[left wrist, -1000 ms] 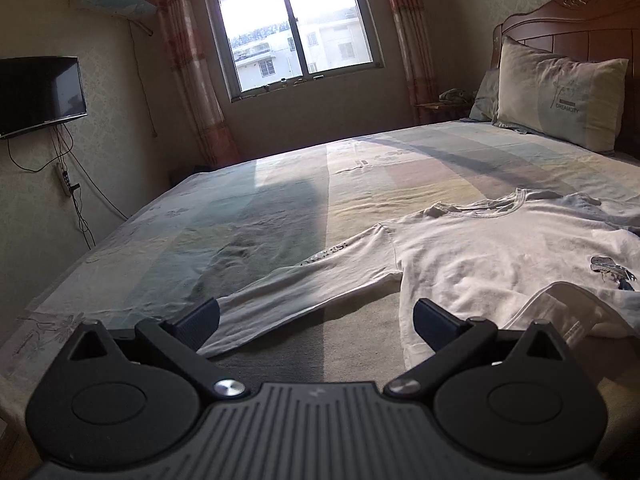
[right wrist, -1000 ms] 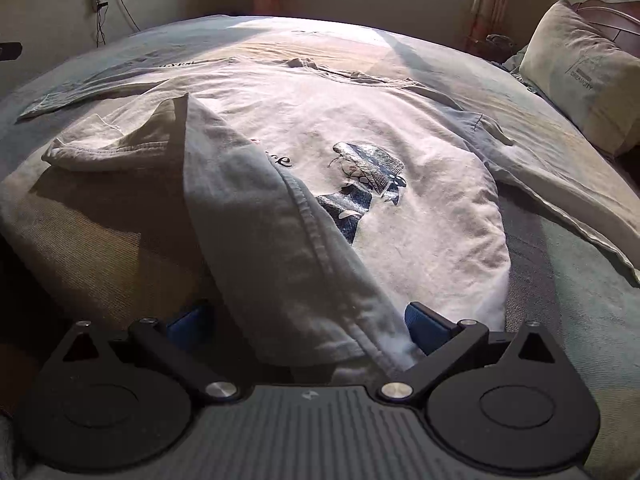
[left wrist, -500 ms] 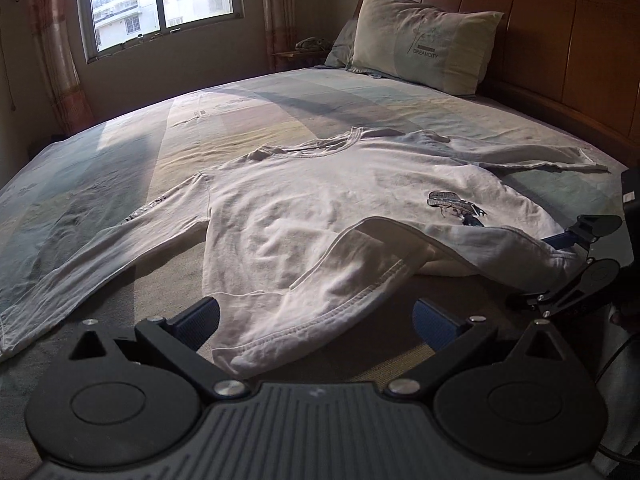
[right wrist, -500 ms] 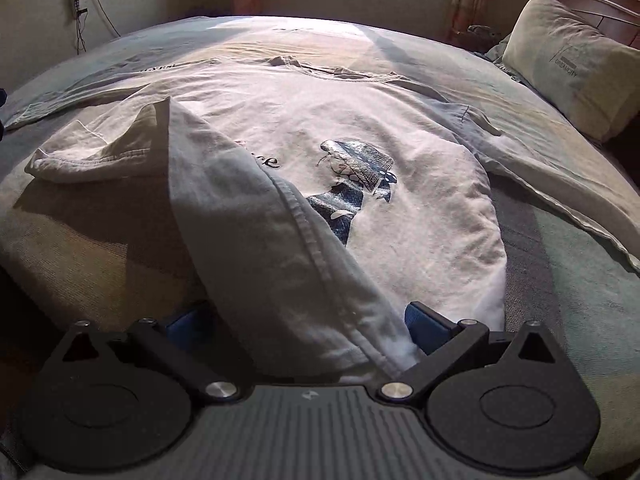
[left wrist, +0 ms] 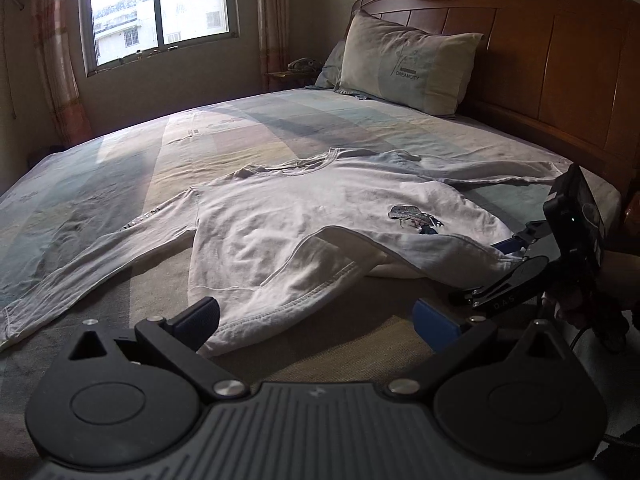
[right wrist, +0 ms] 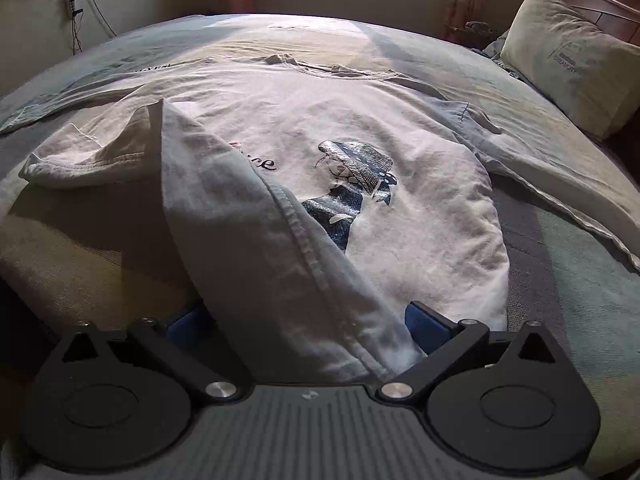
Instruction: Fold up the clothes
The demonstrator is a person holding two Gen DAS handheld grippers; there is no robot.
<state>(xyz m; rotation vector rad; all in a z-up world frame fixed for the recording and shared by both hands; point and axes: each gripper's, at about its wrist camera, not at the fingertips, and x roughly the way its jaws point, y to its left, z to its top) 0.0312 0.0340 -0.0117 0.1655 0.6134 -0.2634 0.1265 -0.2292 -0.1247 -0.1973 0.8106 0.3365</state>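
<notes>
Right, your right gripper (right wrist: 304,328) is clamped on the white shirt's (left wrist: 280,216) lifted hem; your left gripper (left wrist: 316,320) hovers spread, empty, beside the hem's other corner.

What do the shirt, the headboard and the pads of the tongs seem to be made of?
Shirt: soft woven or knit cloth, probably cotton, matte; it wrinkles and shows a stitched hem. Headboard: wood with a glossy reddish varnish; panels, carving and light reflections show. Pads of the left tongs: blue, looking like rubber or soft plastic, matte; the exact material cannot be told.
</notes>
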